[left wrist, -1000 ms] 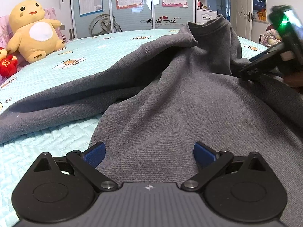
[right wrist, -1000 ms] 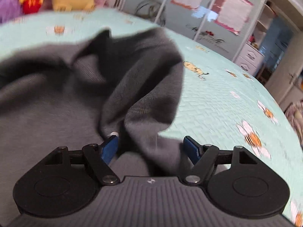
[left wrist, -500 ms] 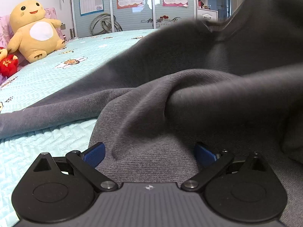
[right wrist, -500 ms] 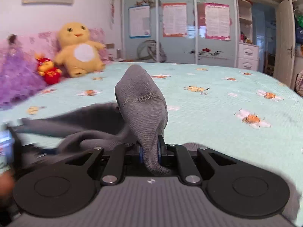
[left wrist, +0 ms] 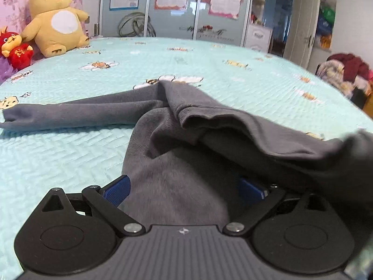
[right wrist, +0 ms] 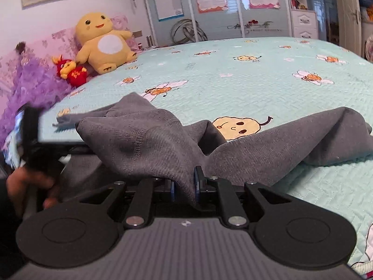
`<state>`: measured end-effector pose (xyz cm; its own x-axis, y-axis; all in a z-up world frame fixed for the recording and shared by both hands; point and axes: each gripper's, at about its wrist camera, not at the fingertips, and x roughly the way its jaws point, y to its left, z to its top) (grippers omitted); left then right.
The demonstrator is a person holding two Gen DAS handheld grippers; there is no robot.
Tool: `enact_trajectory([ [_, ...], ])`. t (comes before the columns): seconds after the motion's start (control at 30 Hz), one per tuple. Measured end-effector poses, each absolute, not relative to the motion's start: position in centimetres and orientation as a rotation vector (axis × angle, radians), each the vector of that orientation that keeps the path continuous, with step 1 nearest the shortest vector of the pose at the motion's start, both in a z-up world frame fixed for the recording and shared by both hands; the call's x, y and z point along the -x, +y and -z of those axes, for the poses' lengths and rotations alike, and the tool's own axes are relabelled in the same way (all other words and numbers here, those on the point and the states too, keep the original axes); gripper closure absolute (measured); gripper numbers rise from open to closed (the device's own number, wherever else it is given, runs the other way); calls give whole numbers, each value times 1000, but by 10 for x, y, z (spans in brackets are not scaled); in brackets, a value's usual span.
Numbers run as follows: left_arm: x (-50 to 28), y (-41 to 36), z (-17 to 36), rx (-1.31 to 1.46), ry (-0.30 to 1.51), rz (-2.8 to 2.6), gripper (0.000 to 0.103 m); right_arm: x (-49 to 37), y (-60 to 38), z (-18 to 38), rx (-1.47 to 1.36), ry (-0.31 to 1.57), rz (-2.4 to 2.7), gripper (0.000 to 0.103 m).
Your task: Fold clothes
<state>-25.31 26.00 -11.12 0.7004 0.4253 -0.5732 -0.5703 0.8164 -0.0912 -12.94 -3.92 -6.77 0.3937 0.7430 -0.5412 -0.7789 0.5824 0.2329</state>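
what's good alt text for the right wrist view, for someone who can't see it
The right gripper is shut on a fold of a grey sweater spread over a light blue bedspread. A yellow plush toy sits at the far left.

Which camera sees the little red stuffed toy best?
The right wrist view. There the red toy sits whole beside the big yellow plush, facing the camera. In the left wrist view the red toy is squeezed against the picture's left edge and partly cut off.
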Motion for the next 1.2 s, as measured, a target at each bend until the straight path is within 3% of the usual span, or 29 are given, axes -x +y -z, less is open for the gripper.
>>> enact_trajectory([
  [0.17, 252, 253, 105, 207, 583, -542, 2, 130, -34, 55, 57, 621, -940, 73],
  [0.27, 249, 249, 106, 206, 599, -538, 2, 135, -27, 48, 81, 597, -933, 47],
  [0.3, 250, 247, 107, 208, 601, -534, 2, 135, -25, 47, 87, 592, -926, 43],
  [0.57, 254, 232, 108, 192, 621, -494, 2, 134, -12, 45, 160, 598, -906, 37],
  [0.63, 256, 232, 105, 193, 615, -497, 2, 136, -11, 46, 173, 574, -914, 40],
  [0.7, 259, 234, 102, 196, 605, -500, 2, 136, -15, 46, 146, 585, -941, 80],
  [0.9, 270, 241, 88, 246, 552, -503, 2, 150, -42, 50, 124, 565, -968, 95],
  [1.2, 269, 261, 79, 356, 529, -510, 2, 158, -65, 74, 105, 640, -933, 95],
])
